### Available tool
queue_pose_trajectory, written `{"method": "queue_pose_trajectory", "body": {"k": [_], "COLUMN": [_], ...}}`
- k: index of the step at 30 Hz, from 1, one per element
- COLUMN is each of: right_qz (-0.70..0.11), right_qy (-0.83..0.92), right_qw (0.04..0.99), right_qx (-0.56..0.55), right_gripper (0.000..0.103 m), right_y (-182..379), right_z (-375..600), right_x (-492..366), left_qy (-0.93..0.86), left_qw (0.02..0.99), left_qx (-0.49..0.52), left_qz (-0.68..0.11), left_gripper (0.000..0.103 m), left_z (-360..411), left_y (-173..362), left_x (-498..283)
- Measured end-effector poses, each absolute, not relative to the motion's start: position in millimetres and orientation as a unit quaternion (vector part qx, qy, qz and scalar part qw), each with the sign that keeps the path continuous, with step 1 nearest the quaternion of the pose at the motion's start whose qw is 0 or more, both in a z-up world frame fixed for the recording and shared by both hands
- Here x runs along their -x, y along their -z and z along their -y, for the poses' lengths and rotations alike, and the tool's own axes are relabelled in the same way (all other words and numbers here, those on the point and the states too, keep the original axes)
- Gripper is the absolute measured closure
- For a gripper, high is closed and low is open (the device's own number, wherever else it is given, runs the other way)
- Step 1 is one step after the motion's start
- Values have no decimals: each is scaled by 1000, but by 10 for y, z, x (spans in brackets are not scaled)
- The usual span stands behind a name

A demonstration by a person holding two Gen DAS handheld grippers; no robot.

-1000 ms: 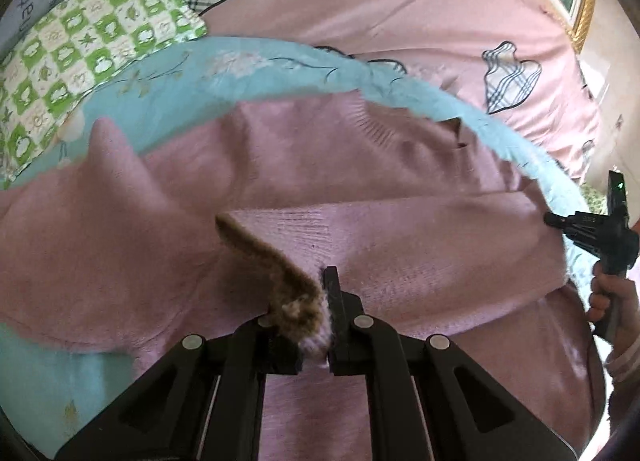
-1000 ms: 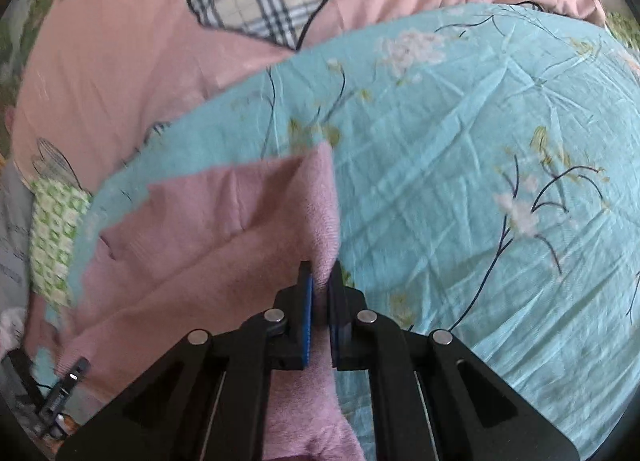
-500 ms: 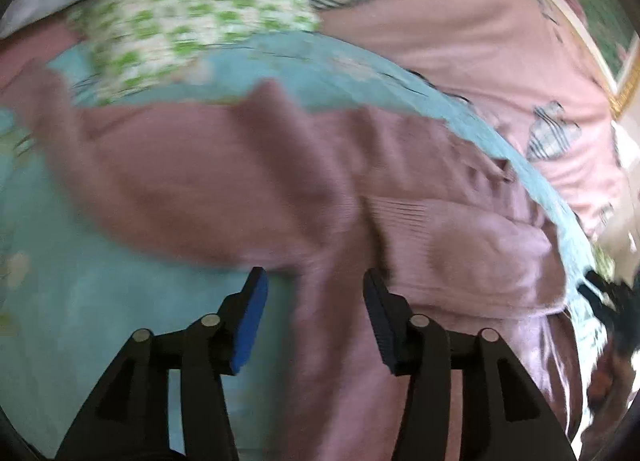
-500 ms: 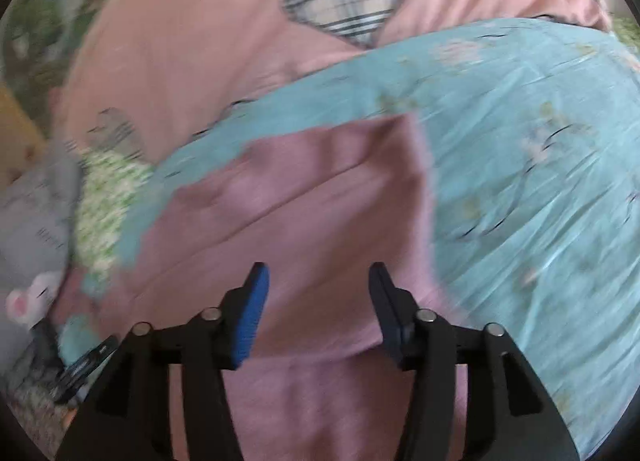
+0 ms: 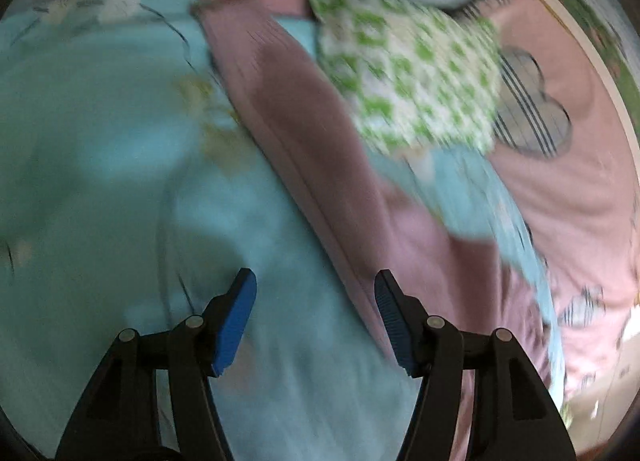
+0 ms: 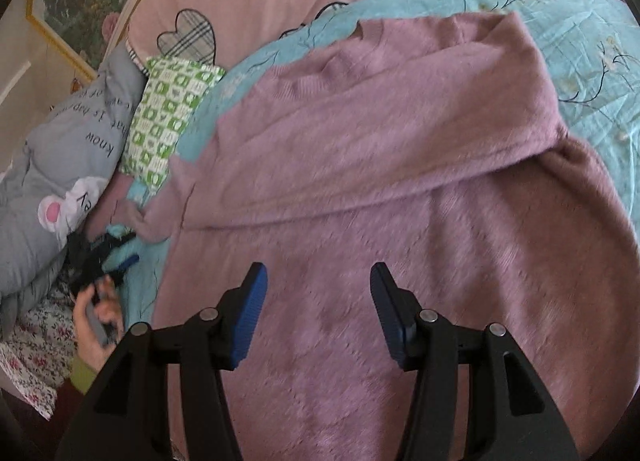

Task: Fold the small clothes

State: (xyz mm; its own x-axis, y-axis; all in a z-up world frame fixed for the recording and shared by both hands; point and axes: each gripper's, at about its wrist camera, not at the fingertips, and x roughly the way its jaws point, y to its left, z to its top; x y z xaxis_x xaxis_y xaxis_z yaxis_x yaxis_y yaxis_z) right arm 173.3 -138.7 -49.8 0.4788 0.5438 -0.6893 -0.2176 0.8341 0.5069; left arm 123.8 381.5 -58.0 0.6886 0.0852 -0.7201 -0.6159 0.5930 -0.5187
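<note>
Plainly both grippers, left [image 5: 314, 303] and right [image 6: 316, 297], gape empty above the mauve sweater [image 6: 400, 189].

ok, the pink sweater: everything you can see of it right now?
The sweater is a mauve-pink, fuzzy-looking knit lying on the teal floral sheet. Its upper part is folded over the body, leaving a crease across the middle. One sleeve stretches out towards the green checked pillow, its ribbed cuff at the far end. Neither gripper holds it: the right gripper is open above the body, and the left gripper is open beside the sleeve. The left view is blurred.
</note>
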Motion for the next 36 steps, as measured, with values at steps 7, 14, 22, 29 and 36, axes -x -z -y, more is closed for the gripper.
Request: {"method": "queue_pose_trajectory", "body": {"k": [7,14,22,29,36], "right_qz": [-460,-457,-449,-431,-411], "right_qy": [-227,-224,-216,-207,-178], "right_qw": [841,844,847,851,860], "right_qx": [-172,-170,-187,-218,-243], "right_gripper": [48,48,48,48,48], "right_y": [459,445,459,425,374], "right_z": [1314,1253,1401,1650,2085], "right_x": [-1658,-1681,-1658,-1608,-1540], "left_qy": [-246,-257,-188,-21,144], "left_qw": [805,814,875,932,921], "left_qx": [457,439,370,263,175], "left_qz": [-288,-280,-249,-251,-317], "left_gripper": [41,93,100,100,100], "left_z": [-4659,-4887,-4198,-2578,-718], "left_y": [622,552,-83,-736,-545], "left_x": [-1476,-1735,-1643,-1838,-2406]}}
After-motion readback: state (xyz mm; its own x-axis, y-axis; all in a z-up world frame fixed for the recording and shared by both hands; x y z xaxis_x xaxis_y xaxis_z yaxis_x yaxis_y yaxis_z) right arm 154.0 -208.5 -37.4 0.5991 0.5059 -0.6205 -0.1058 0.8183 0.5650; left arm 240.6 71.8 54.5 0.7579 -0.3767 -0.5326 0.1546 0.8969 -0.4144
